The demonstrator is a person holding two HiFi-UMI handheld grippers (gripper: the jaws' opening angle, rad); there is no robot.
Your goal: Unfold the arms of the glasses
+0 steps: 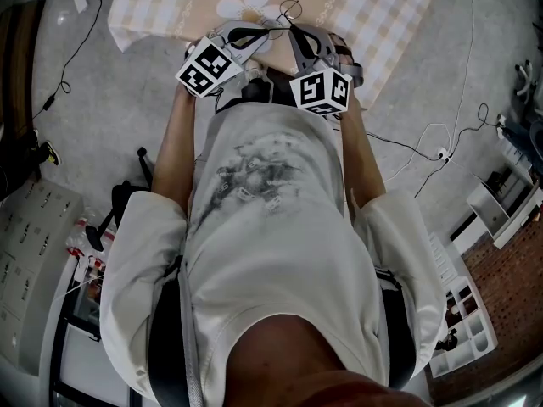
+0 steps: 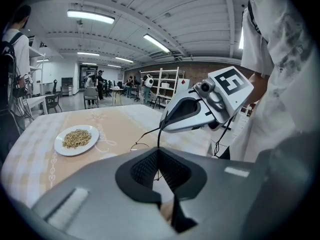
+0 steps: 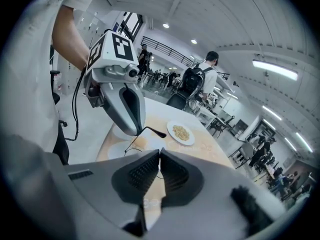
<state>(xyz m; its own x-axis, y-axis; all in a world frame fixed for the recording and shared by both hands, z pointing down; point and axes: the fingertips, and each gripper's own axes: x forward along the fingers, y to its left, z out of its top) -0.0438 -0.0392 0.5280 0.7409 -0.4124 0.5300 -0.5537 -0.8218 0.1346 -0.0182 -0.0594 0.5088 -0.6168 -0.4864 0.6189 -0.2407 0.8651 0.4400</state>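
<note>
Glasses (image 1: 280,17): thin wire frame, held in the air over the bench (image 1: 390,24) edge, between my two grippers.
Left gripper (image 2: 158,153): pressed shut on a thin wire of the frame.
Right gripper (image 3: 159,153): clamped on another wire, near the left.
Risk: if I pull off the hinge's line, the wire may bend; so thin a wire could also slip from the pads and drop.
Head view: shows both grippers meeting at the glasses.
Gripper views: show each pinch close up, and a plate (image 2: 76,139) of food that I cannot make out from above.
</note>
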